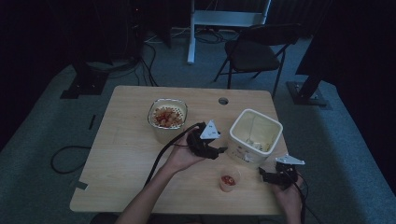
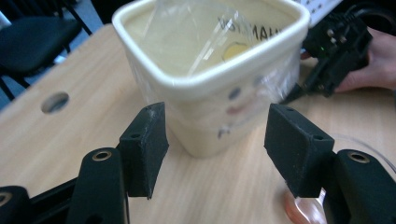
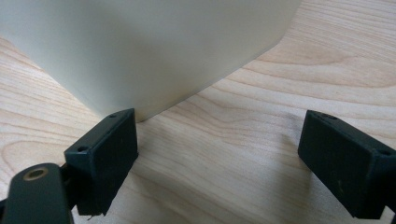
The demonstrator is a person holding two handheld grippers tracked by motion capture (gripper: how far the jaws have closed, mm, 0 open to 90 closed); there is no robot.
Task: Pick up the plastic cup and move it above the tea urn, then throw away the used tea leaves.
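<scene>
A cream square tub (image 1: 256,135) lined with clear plastic stands at the table's right. My left gripper (image 1: 219,150) points at its left side, jaws open and empty. In the left gripper view the tub (image 2: 210,70) stands just beyond the left gripper (image 2: 215,126). My right gripper (image 1: 266,173) rests low at the tub's near corner, open. In the right gripper view the tub's wall (image 3: 140,46) rises just past the left jaw of the right gripper (image 3: 219,140). A small clear cup (image 1: 229,179) with red pieces sits between my hands.
A glass container of red and orange food (image 1: 167,116) stands left of centre on the wooden table (image 1: 126,158). A cable hole (image 1: 223,100) lies near the far edge. A folding chair (image 1: 254,49) stands behind the table. The other hand and its gripper (image 2: 336,56) show beyond the tub.
</scene>
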